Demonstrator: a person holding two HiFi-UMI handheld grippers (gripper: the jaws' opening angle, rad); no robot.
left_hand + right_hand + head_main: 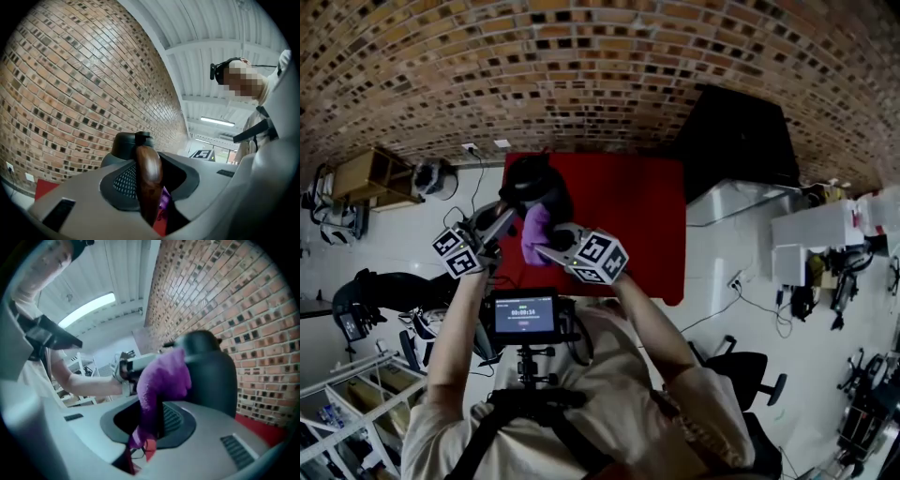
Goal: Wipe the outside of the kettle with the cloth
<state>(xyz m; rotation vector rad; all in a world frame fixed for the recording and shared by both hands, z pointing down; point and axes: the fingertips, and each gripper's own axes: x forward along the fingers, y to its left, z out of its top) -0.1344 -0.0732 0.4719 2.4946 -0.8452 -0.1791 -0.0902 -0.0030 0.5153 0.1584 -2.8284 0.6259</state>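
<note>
**Purple cloth against a black kettle, both tools gripping**

Head view: a red bench stands below a brick wall. Over its left part is the black kettle. The purple cloth hangs just beneath the kettle in the picture, between the two tools. The left tool reaches in from the left and points at the kettle. The right tool comes in from the right with its tips at the cloth. Each tool carries a cube with square markers. A small screen sits on the person's chest rig, between the forearms. From up here I cannot tell whether the kettle's base rests on the bench.

Left gripper view: the jaws stand only a little apart, pressed on a brown, glossy handle that runs upright between them. The kettle's dark lid rises right behind the handle. A bit of the purple cloth shows low down, just right of the handle. A corner of the red bench shows at the lower left, with the brick wall behind it.

Right gripper view: the jaws are clamped on the lower end of the cloth. Its bunched upper part stands up from them and lies against the kettle's side, just under the lid. The kettle is immediately to the right of the cloth, in front of the brick wall. The left tool shows beyond the cloth on the far side of the kettle, with the person's bare forearm behind it.
</note>
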